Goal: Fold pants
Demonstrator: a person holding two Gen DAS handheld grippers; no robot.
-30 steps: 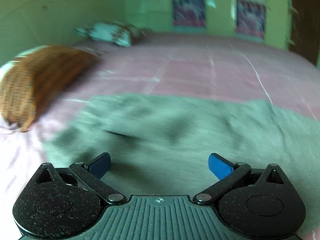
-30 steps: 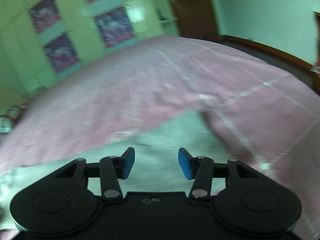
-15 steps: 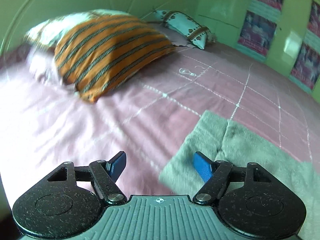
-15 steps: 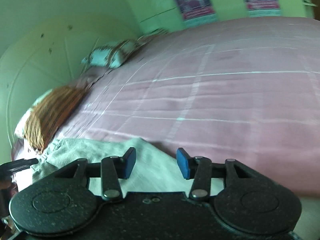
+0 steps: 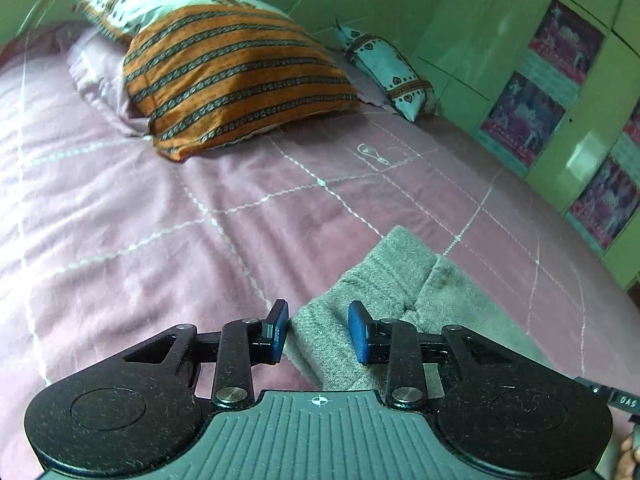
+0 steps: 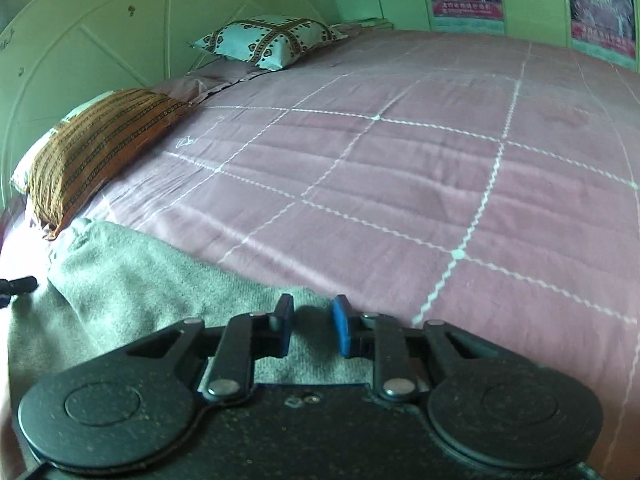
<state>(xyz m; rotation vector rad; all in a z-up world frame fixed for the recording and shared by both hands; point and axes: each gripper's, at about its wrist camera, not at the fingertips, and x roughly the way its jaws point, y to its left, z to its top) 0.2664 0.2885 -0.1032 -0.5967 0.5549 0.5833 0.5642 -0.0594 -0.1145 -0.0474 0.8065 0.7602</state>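
The left hand-held gripper (image 5: 318,330) has just been closing its jaws, and they now stand narrow, with a corner of the grey pants (image 5: 404,280) between the blue pads (image 5: 280,326). The cloth bunches up in that gap, and the pads appear to pinch it, though contact on the right pad cannot be told for certain. Ahead of this gripper and to its right, the pants run off as a thick, folded band along the pink bedspread (image 5: 160,220). Farther ahead and to the left lies an orange striped pillow (image 5: 232,76), and beyond it, to the right, a light blue patterned pillow (image 5: 388,68) near the green wardrobe (image 5: 560,92).

The right hand-held gripper (image 6: 312,328) has likewise just been closing, and its jaws stand narrow over the far edge of the pants (image 6: 132,284). Grey cloth lies between and beneath its pads (image 6: 340,330); whether they press on it cannot be told. From this gripper the pants stretch away to the left, where the tip of the other tool (image 6: 18,284) shows at the frame's edge. The bed's checked pink cover (image 6: 400,168) spreads out ahead and to the right.
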